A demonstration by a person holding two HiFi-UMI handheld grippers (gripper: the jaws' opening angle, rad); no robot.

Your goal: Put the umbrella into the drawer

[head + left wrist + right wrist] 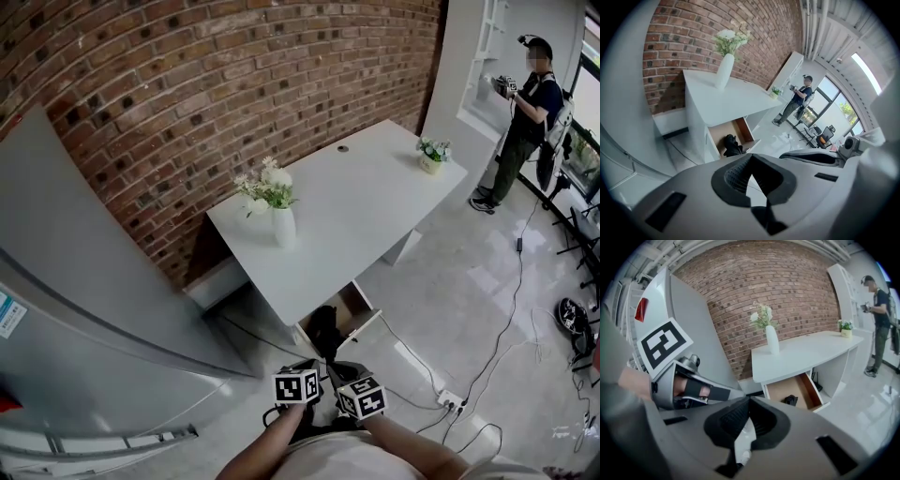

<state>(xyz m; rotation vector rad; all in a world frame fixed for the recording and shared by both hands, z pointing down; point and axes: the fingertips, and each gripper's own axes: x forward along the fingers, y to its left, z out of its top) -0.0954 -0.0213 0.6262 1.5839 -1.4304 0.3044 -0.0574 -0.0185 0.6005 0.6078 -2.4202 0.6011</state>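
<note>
The black folded umbrella (324,328) lies inside the open wooden drawer (361,307) under the white desk (347,211). It also shows as a dark bundle in the left gripper view, umbrella (731,145) in the drawer (743,129), and in the right gripper view, umbrella (790,400) in the drawer (799,389). Both grippers hang side by side in front of the drawer, apart from it and pointing down toward it. My left gripper (752,185) is shut and holds nothing. My right gripper (743,427) is likewise shut and empty. In the head view the left gripper (309,370) and right gripper (345,373) are near the bottom edge.
A white vase of flowers (282,225) stands on the desk's near end, a small potted plant (432,157) at its far end. A grey cabinet panel (84,309) fills the left. Cables and a power strip (450,401) lie on the floor. A person (530,112) stands far right.
</note>
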